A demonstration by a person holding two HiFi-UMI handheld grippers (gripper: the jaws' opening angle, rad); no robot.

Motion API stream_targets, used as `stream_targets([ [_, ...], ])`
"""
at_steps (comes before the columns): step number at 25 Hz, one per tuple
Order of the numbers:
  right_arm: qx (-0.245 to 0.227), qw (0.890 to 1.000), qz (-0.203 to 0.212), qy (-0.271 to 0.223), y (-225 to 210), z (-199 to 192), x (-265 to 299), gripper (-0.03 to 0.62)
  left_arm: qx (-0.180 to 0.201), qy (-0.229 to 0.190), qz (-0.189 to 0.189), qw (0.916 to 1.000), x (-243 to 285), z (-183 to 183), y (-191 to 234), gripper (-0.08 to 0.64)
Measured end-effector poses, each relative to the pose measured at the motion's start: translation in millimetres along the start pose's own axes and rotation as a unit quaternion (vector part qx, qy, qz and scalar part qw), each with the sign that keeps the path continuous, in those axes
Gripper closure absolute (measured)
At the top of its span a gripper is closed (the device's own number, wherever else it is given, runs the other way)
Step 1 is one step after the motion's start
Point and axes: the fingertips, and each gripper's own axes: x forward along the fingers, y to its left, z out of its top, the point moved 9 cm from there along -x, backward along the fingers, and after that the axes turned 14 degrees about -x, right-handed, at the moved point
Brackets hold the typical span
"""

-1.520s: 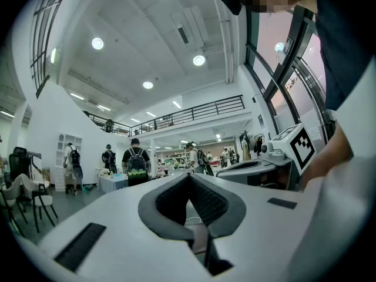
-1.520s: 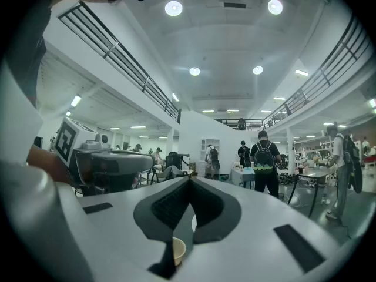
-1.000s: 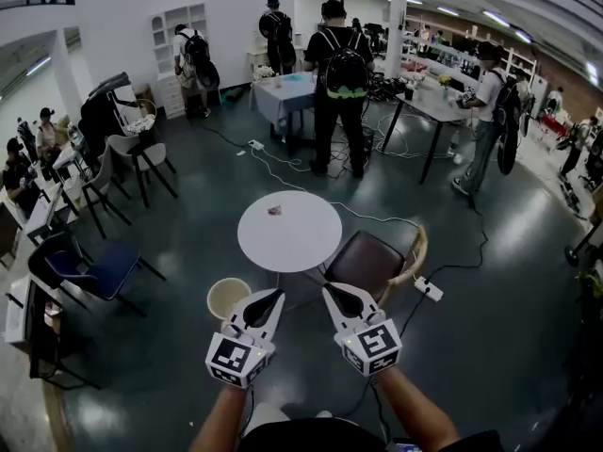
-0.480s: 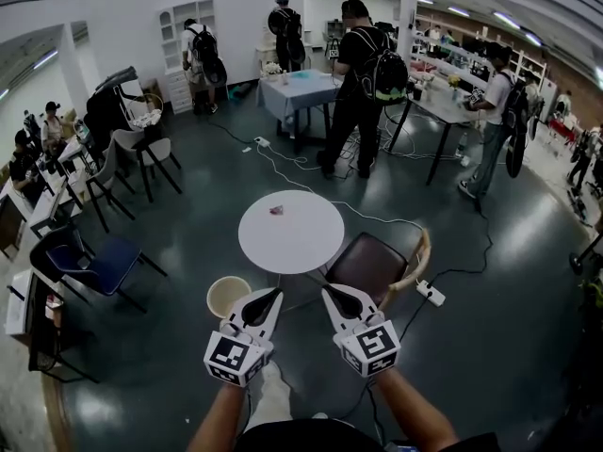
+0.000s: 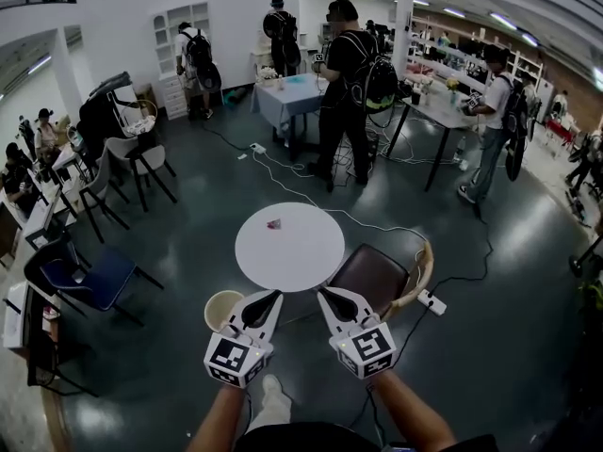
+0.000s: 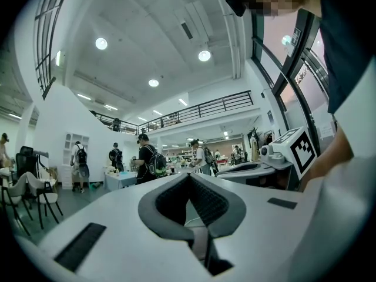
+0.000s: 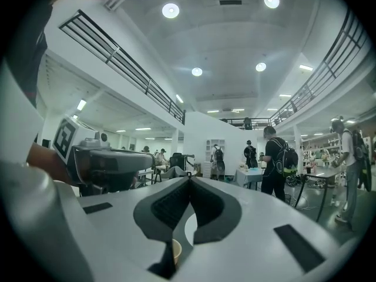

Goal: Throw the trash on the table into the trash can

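Left gripper (image 5: pixel 272 296) and right gripper (image 5: pixel 323 293) closed, empty — if unopened on arrival, they may shove trash (image 5: pixel 274 223) off table (image 5: pixel 292 257).

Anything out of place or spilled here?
Nothing spilled or damaged. Only a small scrap of trash lies on the white table; the bin stands upright beside it. Loose cables trail across the floor.

Table (image 5: pixel 292 254) smooth matt white; floor (image 5: pixel 193 229) glossy dark.
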Motion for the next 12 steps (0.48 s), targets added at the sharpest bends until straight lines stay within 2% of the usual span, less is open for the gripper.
stream_targets([
  [6,0.014,1.000,-0.005,0.011,-22.6,-7.8,51.8,0.574,0.043,0.019,-0.010,0.9989,38.4,0.3,43.1,0.545],
  [12,0.016,1.000,-0.020,0.016,-41.4,-8.6,101.2,0.574,0.039,0.020,-0.028,0.9987,66.9,10.3,91.5,0.545],
])
